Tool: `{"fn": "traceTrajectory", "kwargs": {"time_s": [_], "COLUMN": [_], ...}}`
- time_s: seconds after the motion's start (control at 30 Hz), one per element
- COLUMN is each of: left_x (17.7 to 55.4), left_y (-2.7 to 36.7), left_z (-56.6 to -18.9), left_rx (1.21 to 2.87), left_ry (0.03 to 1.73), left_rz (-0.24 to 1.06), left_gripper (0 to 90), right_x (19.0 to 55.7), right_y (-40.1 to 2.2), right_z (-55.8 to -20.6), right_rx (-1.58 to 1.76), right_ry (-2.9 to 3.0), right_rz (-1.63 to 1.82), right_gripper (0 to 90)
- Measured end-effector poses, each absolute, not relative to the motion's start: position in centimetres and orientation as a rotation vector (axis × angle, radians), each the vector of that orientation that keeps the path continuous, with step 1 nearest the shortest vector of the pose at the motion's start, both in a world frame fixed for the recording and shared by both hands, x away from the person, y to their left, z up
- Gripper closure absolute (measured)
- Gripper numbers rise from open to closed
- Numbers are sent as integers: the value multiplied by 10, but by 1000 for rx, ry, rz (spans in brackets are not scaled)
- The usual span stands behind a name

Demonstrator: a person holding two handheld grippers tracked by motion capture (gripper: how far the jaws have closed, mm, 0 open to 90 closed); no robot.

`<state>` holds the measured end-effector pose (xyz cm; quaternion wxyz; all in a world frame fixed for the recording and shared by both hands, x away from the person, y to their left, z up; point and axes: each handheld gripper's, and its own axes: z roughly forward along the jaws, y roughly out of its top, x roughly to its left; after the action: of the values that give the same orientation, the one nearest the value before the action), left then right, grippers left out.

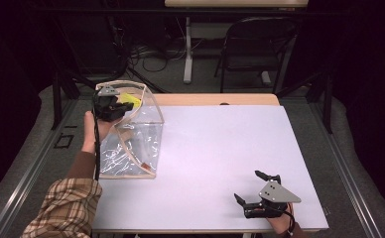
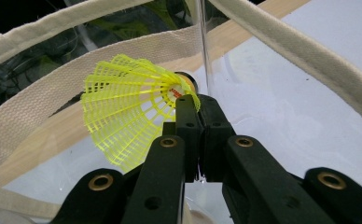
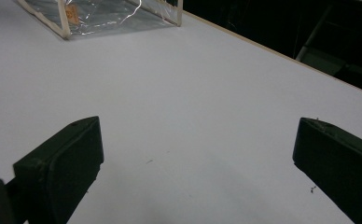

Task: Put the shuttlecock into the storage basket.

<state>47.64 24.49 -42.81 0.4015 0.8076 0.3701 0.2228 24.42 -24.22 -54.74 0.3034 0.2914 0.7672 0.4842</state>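
Observation:
A yellow plastic shuttlecock (image 2: 123, 112) is pinched at its narrow end by my left gripper (image 2: 195, 100), whose jaws are shut on it. In the high view this gripper (image 1: 117, 107) hovers over the open mouth of a clear bag with cream fabric trim (image 1: 137, 141) at the table's left, and the shuttlecock (image 1: 130, 100) pokes out to its right. The bag's cream straps (image 2: 39, 100) curve around the shuttlecock. My right gripper (image 1: 247, 186) rests low at the table's front right, open with nothing between its jaws; in its own view (image 3: 200, 137) only white tabletop lies ahead.
The white tabletop (image 1: 220, 144) spreads between the bag and the right gripper. The bag's base corner (image 3: 67, 21) shows far off in the right gripper view. A dark folding chair (image 1: 260, 44) and cables stand on the floor beyond the table.

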Motion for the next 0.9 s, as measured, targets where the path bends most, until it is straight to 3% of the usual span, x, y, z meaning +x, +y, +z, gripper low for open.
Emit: {"fn": "traceTrajectory", "kwargs": {"time_s": [0.57,0.9], "left_x": [481,476], "left_y": [245,256], "left_z": [-433,-426], "left_rx": [2060,1967], "left_ry": [954,1033], "left_rz": [528,604], "left_gripper": [847,425], "right_x": [244,245], "right_y": [-242,-242], "right_z": [-548,-548], "right_rx": [773,772], "right_ry": [2034,2034], "right_rz": [1284,1286], "right_gripper": [12,12]}}
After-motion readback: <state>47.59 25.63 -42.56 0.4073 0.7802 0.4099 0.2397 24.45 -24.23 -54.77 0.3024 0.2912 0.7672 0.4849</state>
